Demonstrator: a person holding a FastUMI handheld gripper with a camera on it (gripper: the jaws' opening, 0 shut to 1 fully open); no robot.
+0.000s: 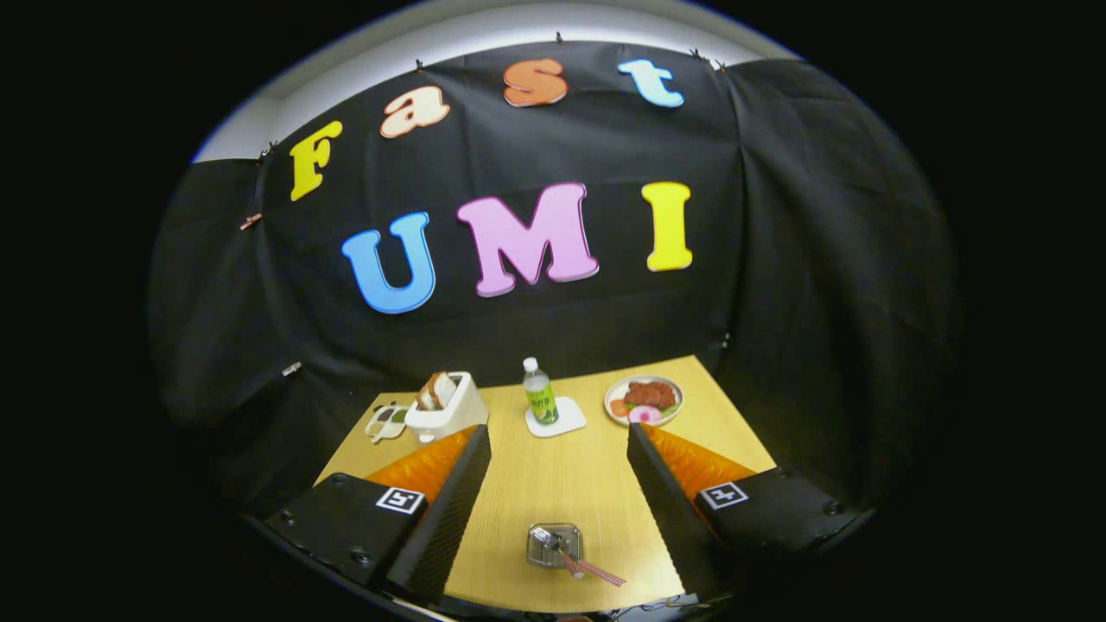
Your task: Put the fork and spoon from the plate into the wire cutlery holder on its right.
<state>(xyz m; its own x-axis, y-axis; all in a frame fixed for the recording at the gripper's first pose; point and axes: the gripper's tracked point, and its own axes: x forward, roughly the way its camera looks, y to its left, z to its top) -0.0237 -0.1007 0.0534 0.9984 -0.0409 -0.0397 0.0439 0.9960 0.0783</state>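
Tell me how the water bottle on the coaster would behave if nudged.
The bottle is tall and narrow, so it likely tips easily. It stands upright on a coaster, which might slide with it. Once down, its round body would probably roll. The open gripper is well short of it.

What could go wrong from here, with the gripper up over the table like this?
The gripper is open, holding nothing. The wire cutlery holder sits low between the fingers, with a utensil leaning out over its rim; a careless descent might knock it out. The bottle on its coaster stands just ahead and could tip if swept forward.

Utensils (566, 557) upright in wire holder (553, 546)
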